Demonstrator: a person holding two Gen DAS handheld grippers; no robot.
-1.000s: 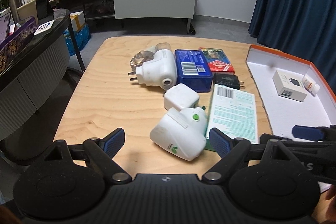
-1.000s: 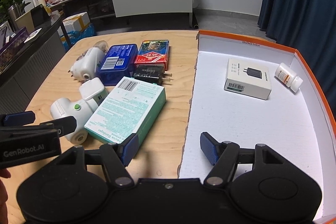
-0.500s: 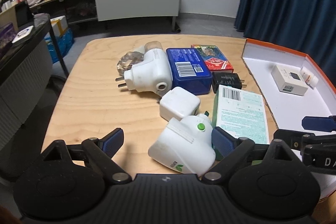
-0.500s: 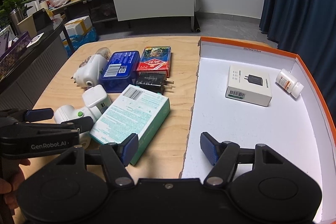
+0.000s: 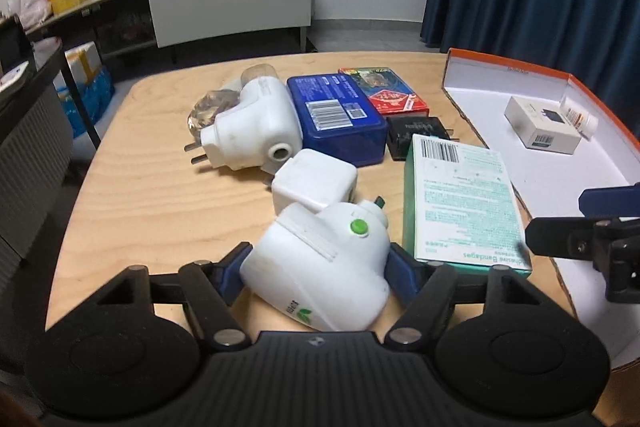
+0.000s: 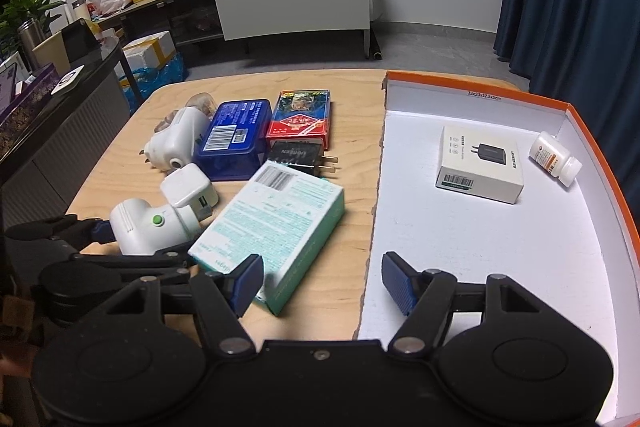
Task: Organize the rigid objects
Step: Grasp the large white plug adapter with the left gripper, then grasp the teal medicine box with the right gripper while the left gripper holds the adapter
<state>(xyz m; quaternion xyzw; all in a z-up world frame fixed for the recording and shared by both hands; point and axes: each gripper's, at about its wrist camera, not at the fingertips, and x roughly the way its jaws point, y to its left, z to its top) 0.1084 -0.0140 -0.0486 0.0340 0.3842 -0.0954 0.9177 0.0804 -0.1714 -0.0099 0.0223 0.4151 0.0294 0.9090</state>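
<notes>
Our left claw [image 5: 316,267] has just closed onto the rounded white plastic plug-in device with a green button [image 5: 320,263], whose curved shell could squirt free, while our right claw [image 6: 320,281] hangs apart, empty.

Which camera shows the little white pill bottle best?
The right wrist view. There the pill bottle lies on its side in the orange-rimmed box, whole, with its label and cap clear. In the left wrist view the bottle is small at the far edge, partly hidden behind the white carton.
</notes>
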